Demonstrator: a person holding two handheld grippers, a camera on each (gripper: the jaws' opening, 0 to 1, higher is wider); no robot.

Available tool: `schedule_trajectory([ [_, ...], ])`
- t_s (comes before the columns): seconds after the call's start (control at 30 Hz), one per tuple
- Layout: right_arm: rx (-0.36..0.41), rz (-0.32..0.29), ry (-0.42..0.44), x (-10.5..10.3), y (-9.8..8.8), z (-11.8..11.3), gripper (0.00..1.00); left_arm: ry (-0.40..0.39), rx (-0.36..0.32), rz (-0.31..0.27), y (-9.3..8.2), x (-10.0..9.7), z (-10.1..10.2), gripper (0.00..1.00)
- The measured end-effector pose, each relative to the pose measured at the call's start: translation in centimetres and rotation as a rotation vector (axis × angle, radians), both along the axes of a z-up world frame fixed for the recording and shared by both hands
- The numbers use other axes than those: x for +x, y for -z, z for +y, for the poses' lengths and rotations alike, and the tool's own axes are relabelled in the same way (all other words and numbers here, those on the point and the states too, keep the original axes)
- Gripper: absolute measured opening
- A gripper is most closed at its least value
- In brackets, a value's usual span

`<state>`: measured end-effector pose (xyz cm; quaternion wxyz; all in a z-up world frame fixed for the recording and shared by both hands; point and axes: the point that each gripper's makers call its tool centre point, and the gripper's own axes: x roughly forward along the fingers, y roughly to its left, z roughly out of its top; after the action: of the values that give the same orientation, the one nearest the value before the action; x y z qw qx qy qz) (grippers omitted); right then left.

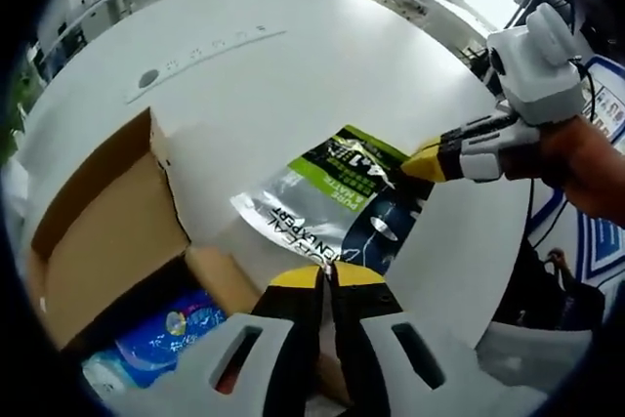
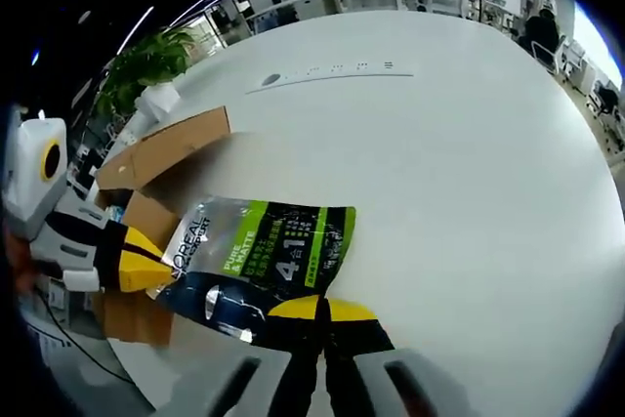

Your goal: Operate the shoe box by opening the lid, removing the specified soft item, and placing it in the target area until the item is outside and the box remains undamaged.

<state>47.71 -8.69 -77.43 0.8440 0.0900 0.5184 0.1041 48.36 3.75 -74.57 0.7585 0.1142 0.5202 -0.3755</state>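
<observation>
Foil pouch (image 2: 262, 266) spans lengthwise between left gripper (image 1: 327, 275) and right gripper (image 2: 321, 311)

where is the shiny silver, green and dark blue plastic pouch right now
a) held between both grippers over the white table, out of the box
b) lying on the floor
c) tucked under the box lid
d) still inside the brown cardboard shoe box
a: the shiny silver, green and dark blue plastic pouch is pinched at opposite edges by the left gripper and right gripper, above the white table, beside the open brown cardboard shoe box.

In the left gripper view, the shoe box (image 1: 107, 241) is sitting at lower left on the table (image 1: 322, 75). The pouch (image 1: 332, 197) is lying right of it, at frame centre.
</observation>
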Motion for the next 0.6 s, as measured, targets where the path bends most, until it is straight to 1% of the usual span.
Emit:
schedule_trajectory([
  [0.1, -0.006, -0.004, -0.001, 0.0, -0.1, -0.3, 0.0, -0.004, -0.014, 0.003, -0.3, -0.1, 0.0, 0.03],
  [0.33, 0.001, 0.0, 0.007, -0.1, 0.1, 0.3, 0.0, -0.014, -0.039, -0.003, -0.7, -0.3, 0.0, 0.06],
  [0.5, 0.012, 0.001, 0.013, 0.0, 0.2, 1.1, 0.0, -0.02, -0.079, -0.011, -1.6, -0.3, 0.3, 0.07],
  [0.6, 0.019, -0.001, 0.02, 0.1, 0.3, 1.4, 0.0, -0.03, -0.106, -0.025, -2.4, -0.4, 0.6, 0.08],
])
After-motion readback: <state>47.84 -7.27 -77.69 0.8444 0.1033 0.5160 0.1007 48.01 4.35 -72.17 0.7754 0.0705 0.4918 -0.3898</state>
